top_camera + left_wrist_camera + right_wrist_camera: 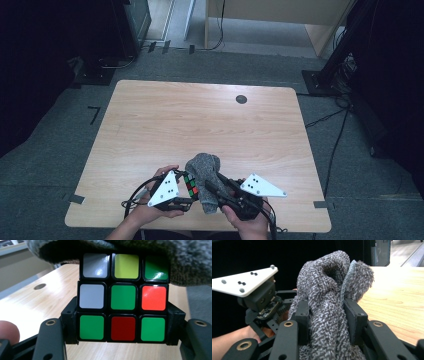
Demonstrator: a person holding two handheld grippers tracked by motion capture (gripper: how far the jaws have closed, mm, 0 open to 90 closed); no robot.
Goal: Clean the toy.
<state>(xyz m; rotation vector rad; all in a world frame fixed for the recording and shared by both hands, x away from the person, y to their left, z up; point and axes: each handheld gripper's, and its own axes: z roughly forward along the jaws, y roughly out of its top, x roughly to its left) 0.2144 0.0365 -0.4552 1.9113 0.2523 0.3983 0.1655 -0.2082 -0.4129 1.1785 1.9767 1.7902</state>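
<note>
the left gripper (pixel 186 196) is clamped on a cube (pixel 190 184), its jaws pressing the two side faces at the lowest row of tiles. this grip leaves the face with green, red, white and yellow tiles unobstructed in the left gripper view, and holds the cube (pixel 123 307) clear of the table (pixel 200 120), near its front edge.

the right gripper (pixel 216 191) is closed on a grey cloth (pixel 206 175), with the pile bunched between both pads. in the right gripper view the cloth (pixel 329 305) rises above the jaws in a loose fold, so a free length is available to drape. in the left gripper view the cloth (pixel 160 257) lies over the top of the cube and touches it. judgement: one gripper steadies the cube while the other works the cloth over it, either to wipe or to wrap; which of the two cannot be determined.

hidden or unclear:
- the top face and rear faces of the cube lie under the cloth or face away from the cameras.
- in the high view the cloth covers most of the cube; a narrow strip of tiles remains visible.
- the lower end of the cloth is cut off at the bottom of the right gripper view.
- a small dark disc (pixel 241 99) sits far back on the table; its nature is not clear.
</note>
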